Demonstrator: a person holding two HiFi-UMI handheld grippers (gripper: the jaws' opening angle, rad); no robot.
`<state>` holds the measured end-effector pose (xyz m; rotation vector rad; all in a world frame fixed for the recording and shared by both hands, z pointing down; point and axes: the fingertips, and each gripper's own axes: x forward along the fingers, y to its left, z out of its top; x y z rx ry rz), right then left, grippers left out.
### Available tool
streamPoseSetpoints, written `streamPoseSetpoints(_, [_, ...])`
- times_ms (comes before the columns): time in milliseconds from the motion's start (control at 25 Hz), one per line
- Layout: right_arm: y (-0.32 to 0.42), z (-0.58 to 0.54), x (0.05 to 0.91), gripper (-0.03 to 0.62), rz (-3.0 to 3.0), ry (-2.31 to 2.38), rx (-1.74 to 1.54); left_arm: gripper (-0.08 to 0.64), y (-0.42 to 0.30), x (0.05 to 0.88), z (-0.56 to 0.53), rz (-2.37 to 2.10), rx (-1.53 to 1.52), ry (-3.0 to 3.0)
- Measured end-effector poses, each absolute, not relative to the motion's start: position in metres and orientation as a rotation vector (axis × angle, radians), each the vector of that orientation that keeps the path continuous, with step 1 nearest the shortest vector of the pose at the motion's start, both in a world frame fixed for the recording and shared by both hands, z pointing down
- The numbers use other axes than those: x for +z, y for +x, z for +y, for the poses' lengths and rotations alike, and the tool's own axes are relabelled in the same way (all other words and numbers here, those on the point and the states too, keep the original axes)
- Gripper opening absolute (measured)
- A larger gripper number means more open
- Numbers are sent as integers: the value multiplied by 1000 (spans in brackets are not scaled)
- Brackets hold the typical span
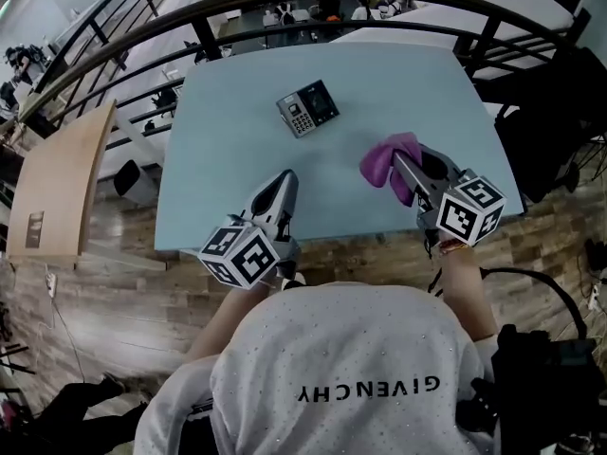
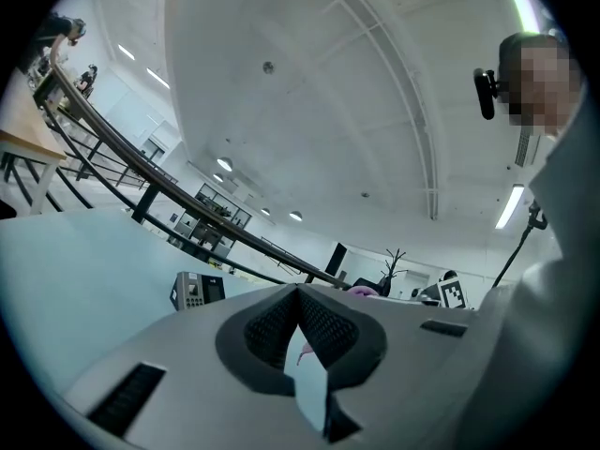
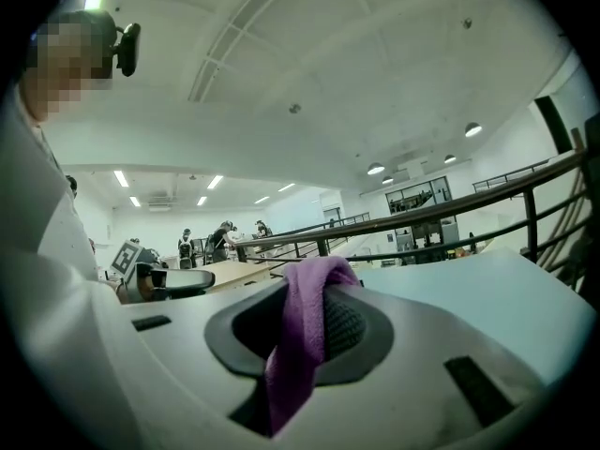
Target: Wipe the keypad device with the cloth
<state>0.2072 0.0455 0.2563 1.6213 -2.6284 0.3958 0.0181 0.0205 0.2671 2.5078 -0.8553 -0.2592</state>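
Note:
The keypad device, dark with a small screen and grey keys, lies on the pale blue table toward its far middle. It also shows small at mid-left in the left gripper view, as the keypad device. A purple cloth hangs pinched in my right gripper, right of and nearer than the device. In the right gripper view the cloth drapes between the jaws. My left gripper rests near the table's front edge, jaws together with nothing between them.
A curved black railing runs behind the table. A wooden board leans at the left. Dark bags and cables sit at the right on the wooden floor.

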Motion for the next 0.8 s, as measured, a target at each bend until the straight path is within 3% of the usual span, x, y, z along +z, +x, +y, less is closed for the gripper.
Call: streamPoseSetpoints(800, [301,121,271,69,-2677,1477,446,0,105,278,133,-1016,-256,2408])
